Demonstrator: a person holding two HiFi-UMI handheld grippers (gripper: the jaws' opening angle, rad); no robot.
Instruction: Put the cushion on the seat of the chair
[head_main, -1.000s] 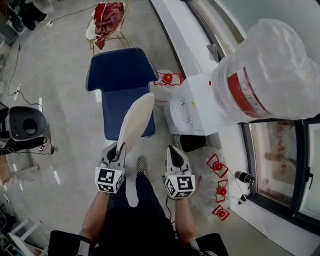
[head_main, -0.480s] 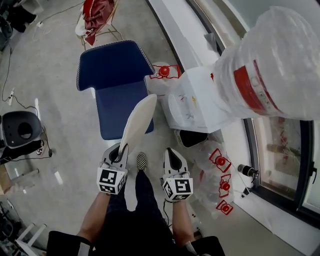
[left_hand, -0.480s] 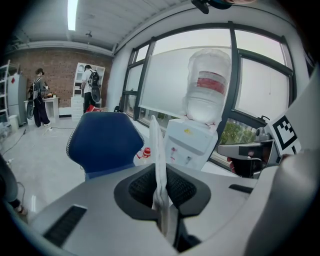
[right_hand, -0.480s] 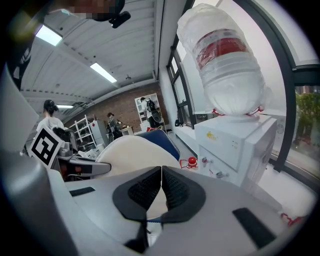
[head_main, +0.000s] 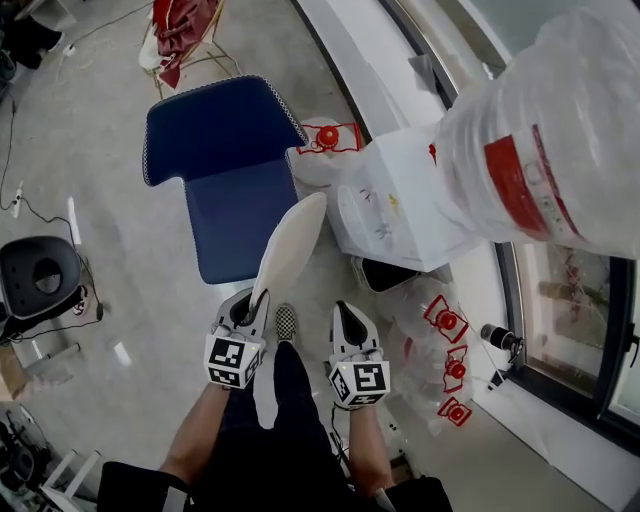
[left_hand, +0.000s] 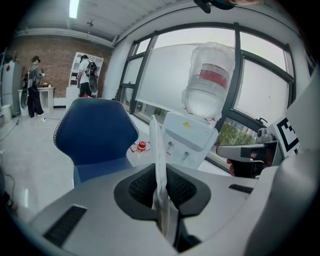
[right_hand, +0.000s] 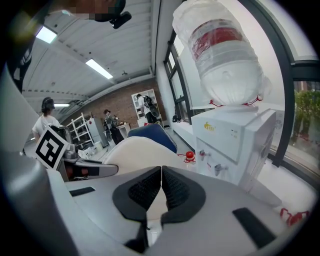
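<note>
The white cushion (head_main: 291, 243) stands on edge, and my left gripper (head_main: 250, 301) is shut on its near end. Its far end reaches over the front right corner of the blue chair's (head_main: 221, 135) seat (head_main: 232, 225). In the left gripper view the cushion (left_hand: 158, 150) shows edge-on, pinched between the jaws of the left gripper (left_hand: 160, 189), with the chair (left_hand: 95, 134) beyond it. My right gripper (head_main: 346, 314) is to the right of the cushion, shut and empty. In its own view the right gripper (right_hand: 161, 185) has its pads together, with the cushion (right_hand: 134, 152) to their left.
A white water dispenser (head_main: 395, 205) with a large bottle (head_main: 555, 140) stands right of the chair, against the window ledge. Red-marked bottles (head_main: 447, 322) lie on the floor near it. A black stool (head_main: 40, 275) is at the left. People (left_hand: 35, 85) stand far off.
Both grippers have sunk a little, the left still holding the cushion. The cushion's far end now lies a bit lower, by the seat's front corner.
</note>
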